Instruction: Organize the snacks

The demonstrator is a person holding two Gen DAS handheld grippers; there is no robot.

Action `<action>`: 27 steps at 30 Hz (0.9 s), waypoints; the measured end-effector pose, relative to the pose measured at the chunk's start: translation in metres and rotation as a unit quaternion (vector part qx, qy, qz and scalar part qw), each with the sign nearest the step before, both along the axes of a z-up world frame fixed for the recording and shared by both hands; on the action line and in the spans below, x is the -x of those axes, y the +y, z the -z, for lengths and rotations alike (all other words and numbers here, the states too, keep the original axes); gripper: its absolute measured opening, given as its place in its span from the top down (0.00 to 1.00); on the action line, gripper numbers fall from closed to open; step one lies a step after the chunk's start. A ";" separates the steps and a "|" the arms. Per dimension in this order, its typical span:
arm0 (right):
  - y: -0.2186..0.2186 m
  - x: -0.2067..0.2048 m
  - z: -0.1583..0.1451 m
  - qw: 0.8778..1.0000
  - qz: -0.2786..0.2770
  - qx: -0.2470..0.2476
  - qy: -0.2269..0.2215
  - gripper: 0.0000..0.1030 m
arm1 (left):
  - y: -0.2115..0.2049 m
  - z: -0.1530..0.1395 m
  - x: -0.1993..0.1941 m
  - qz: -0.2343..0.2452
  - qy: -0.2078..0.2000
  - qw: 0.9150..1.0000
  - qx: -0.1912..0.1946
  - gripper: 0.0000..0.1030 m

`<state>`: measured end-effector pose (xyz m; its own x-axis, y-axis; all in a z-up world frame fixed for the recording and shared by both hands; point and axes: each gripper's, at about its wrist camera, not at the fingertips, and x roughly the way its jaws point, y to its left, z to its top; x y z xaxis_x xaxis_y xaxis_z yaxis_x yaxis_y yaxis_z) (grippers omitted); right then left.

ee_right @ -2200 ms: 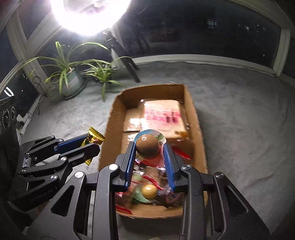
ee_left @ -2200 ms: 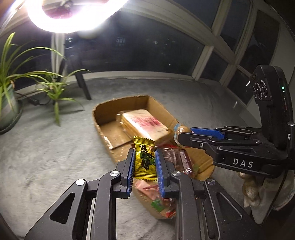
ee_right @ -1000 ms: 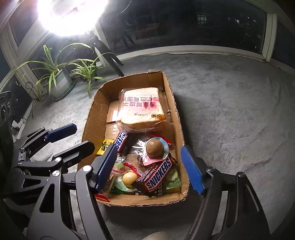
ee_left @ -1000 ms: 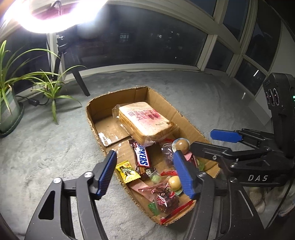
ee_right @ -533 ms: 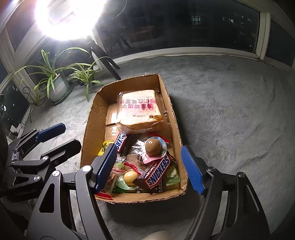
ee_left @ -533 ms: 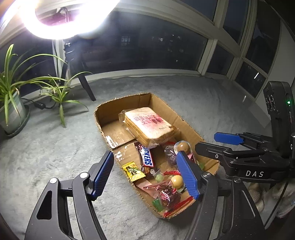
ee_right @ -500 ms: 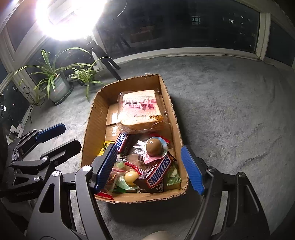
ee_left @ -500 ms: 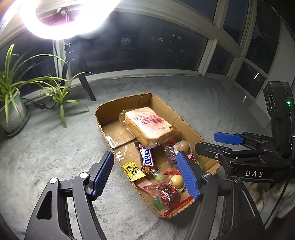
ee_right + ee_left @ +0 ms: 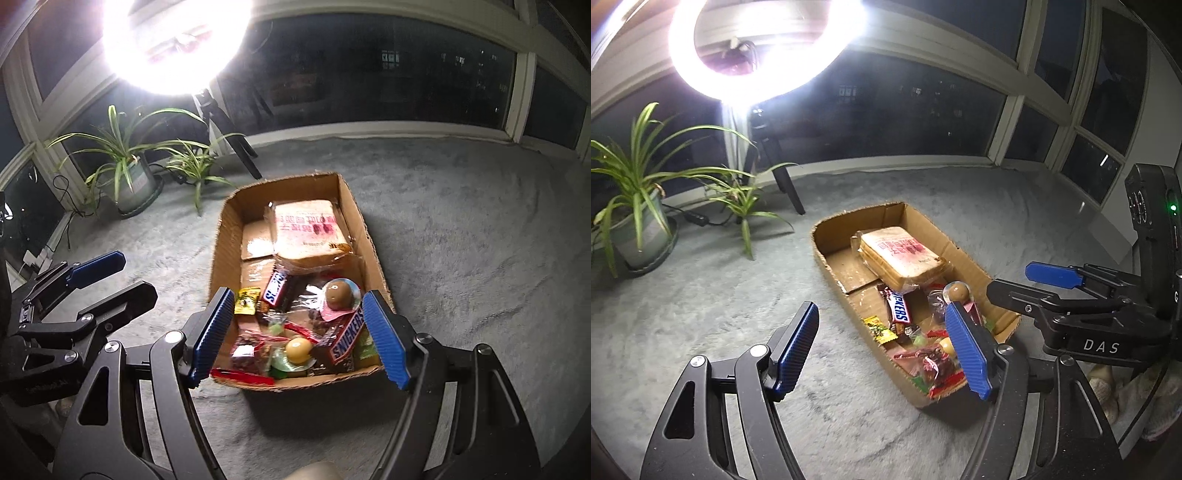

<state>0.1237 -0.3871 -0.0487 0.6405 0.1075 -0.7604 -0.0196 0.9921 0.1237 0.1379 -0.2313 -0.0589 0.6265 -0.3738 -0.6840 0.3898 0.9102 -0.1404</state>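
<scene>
A shallow cardboard box [image 9: 827, 258] [image 9: 219, 258] lies on the grey carpet. It holds a bagged loaf of bread [image 9: 901, 254] [image 9: 308, 232], Snickers bars [image 9: 899, 308] [image 9: 345, 341], a yellow sachet [image 9: 877, 328] [image 9: 245, 301], a brown ball snack [image 9: 956, 291] [image 9: 338, 293], a yellow ball [image 9: 297, 349] and several small wrapped sweets. My left gripper [image 9: 882, 350] is open and empty above the box's near left side. My right gripper [image 9: 299, 336] is open and empty above the box's near end; it also shows in the left wrist view [image 9: 1027, 284].
Two potted spider plants [image 9: 635, 206] [image 9: 129, 166] stand by the window at the left. A ring light [image 9: 764, 44] on a tripod [image 9: 783, 177] stands behind the box. Grey carpet [image 9: 480, 240] surrounds the box. Dark windows ring the room.
Both grippers let go of their snacks, the yellow sachet and the brown ball snack, into the box, opened wide and drew back and up. Over the last half second they rose further.
</scene>
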 end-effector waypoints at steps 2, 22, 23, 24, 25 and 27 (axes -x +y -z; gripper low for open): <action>0.007 0.005 -0.005 1.000 -0.002 0.005 -0.006 0.27 | 0.007 -0.005 0.006 -0.002 -0.005 1.000 0.003 0.31; 0.059 0.055 -0.051 0.996 0.035 0.047 -0.065 0.03 | 0.068 -0.038 0.067 -0.054 -0.048 0.997 0.013 0.22; 0.061 0.056 -0.052 0.996 0.035 0.045 -0.066 0.03 | 0.070 -0.039 0.071 -0.057 -0.050 0.997 0.012 0.22; 0.063 0.058 -0.053 0.996 0.034 0.044 -0.068 0.03 | 0.072 -0.040 0.074 -0.060 -0.051 0.997 0.012 0.22; 0.064 0.059 -0.053 0.996 0.034 0.043 -0.069 0.03 | 0.074 -0.041 0.075 -0.062 -0.051 0.997 0.012 0.22; 0.067 0.061 -0.054 0.996 0.032 0.041 -0.071 0.03 | 0.077 -0.044 0.080 -0.067 -0.056 0.996 0.012 0.22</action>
